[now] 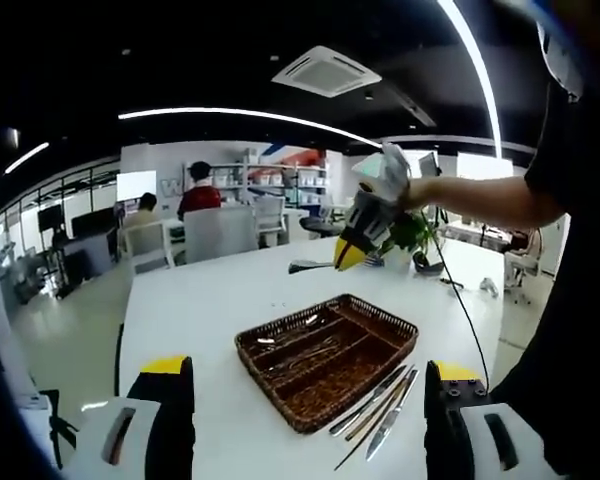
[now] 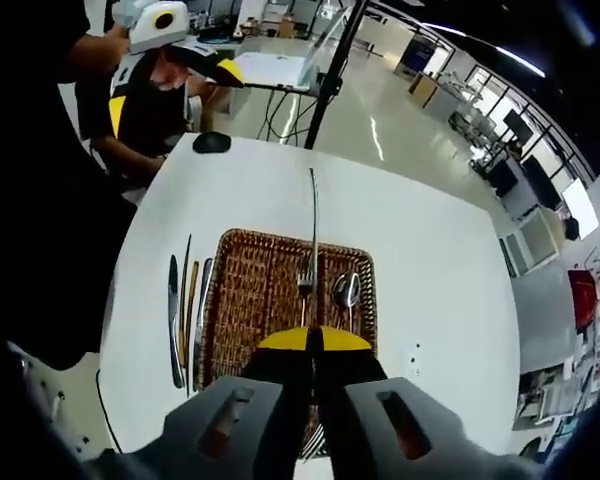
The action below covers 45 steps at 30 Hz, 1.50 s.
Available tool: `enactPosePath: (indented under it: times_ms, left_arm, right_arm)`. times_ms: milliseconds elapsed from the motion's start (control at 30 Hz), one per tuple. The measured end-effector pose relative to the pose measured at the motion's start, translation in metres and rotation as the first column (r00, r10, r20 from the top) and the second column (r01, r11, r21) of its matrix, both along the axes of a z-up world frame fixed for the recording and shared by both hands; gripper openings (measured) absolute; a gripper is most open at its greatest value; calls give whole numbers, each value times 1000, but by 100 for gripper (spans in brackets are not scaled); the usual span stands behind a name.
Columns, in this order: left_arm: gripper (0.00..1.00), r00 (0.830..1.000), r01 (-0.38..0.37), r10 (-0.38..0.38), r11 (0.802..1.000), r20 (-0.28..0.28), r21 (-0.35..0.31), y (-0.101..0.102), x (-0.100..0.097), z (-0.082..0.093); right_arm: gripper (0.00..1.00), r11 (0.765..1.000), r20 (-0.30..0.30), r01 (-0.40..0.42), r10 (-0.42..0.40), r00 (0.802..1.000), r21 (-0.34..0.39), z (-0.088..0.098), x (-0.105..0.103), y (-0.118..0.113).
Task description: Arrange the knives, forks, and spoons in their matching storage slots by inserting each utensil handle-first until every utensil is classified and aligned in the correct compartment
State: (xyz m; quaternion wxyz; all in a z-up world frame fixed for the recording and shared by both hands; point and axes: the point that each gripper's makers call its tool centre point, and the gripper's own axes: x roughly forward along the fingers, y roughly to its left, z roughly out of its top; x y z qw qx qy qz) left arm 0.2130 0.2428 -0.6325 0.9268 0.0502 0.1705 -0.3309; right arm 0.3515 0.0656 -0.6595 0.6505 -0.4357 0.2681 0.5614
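The right claw (image 2: 315,345), low centre, pinches a fork (image 2: 311,240) above the basket (image 2: 242,300), lined up with a slot. The left claw (image 1: 310,400) is wide, idle. Knives (image 2: 183,305) wait on the counter (image 2: 430,260) at the basket's left.

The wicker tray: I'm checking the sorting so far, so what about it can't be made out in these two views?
- Wicker tray, right gripper view: the right gripper, shut on a fork, covers the near end.
- Left gripper view: utensils inside the tray are too small to tell apart.
- Utensils beside the tray: types unclear, too small.
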Motion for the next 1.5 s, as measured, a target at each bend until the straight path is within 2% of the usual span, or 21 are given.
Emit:
enactPosePath:
  times_ms: [333,967,1300,1500]
  left_arm:
    - [100,1000,-6,6,1000,-11,2,8,3,-5]
    - [100,999,-30,30,999,-37,23,24,2,-14]
    - [100,998,-35,36,999,-46,25,27,2,-16]
    - [100,998,-39,40,999,-52,24,28,2,-17]
  right_arm:
    - [0,1000,-63,23,-24,998,-19,-27,6,4]
    - [0,997,-204,56,-67,977,-58,-101,3,8]
    - [0,993,-231,63,-85,969,-102,-137,7,3]
    - [0,991,-245,65,-91,965,-113,-150,7,5]
